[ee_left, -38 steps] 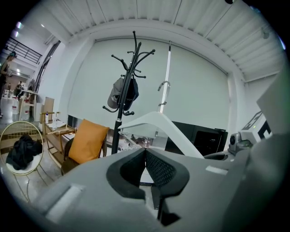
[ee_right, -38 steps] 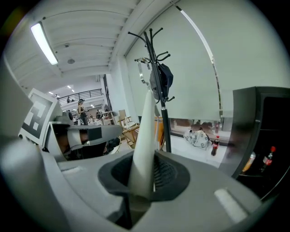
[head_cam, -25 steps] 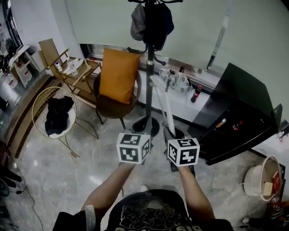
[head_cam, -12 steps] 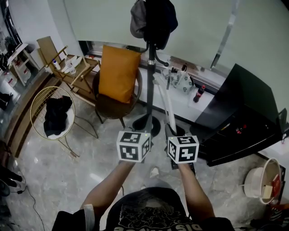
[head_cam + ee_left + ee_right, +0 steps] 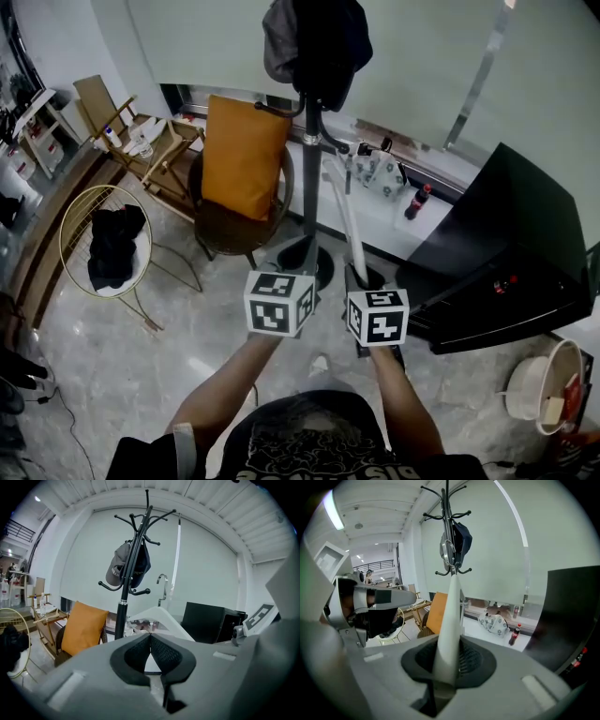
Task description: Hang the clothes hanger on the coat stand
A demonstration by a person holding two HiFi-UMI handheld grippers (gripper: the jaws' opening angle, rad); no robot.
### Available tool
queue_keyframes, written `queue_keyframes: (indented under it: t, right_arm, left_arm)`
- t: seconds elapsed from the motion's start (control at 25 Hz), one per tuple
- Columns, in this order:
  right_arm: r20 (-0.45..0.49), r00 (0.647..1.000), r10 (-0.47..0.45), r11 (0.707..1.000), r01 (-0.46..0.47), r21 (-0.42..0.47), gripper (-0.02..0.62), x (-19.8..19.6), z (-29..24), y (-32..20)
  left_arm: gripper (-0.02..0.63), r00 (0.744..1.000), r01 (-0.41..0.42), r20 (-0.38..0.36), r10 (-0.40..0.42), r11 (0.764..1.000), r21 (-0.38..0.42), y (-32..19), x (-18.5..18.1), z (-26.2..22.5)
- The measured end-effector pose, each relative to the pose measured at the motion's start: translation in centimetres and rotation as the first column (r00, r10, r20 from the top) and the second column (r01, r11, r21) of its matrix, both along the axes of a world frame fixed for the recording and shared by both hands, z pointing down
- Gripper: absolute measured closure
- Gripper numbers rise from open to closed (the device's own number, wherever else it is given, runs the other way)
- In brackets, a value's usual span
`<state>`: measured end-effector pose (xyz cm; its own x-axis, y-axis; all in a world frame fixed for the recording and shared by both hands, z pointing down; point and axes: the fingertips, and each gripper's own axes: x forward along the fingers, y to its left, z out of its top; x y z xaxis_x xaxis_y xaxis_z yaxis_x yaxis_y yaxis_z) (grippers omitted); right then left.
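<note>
Room: pale marble floor (image 5: 112, 375), blind behind.
- Basket (image 5: 67, 217), far left, dark cloth inside.
- Cushion (image 5: 244, 155), orange, on a chair.
- Stand (image 5: 309, 187), black, centre; cap and dark bag hung high.
- Left gripper (image 5: 150, 637): jaws closed together, nothing between.
- Right gripper (image 5: 449, 656): pads clamped on the hanger (image 5: 451, 611), white, rising toward the stand, short of it.
- Cabinet (image 5: 506, 253), black, right.

Handling: the hanger looks light, stiff and smooth; gripped at one arm's end it may swivel, so a hold nearer the hook seems steadier.

Views: the head view crops the stand's top; the left gripper view shows bare upper prongs (image 5: 161, 513) and the metal hook (image 5: 159, 579).
</note>
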<state>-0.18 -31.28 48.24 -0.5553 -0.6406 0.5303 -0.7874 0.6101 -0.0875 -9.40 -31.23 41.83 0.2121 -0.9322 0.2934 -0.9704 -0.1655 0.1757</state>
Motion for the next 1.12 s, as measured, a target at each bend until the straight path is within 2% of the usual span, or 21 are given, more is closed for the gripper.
queue_keyframes:
  t: [0.8, 1.12]
  right_arm:
    - [-0.070, 0.997, -0.035, 0.998, 0.039, 0.046, 0.526, -1.6, 0.5, -5.5]
    - [-0.092, 0.996, -0.002, 0.999, 0.006, 0.044, 0.526, -2.3, 0.7, -6.3]
  left_arm:
    - [0.600, 0.999, 0.027, 0.019, -0.027, 1.000, -0.008, -5.5, 0.0, 0.3]
    - [0.600, 1.000, -0.009, 0.000, 0.009, 1.000, -0.014, -6.4, -0.5, 1.0]
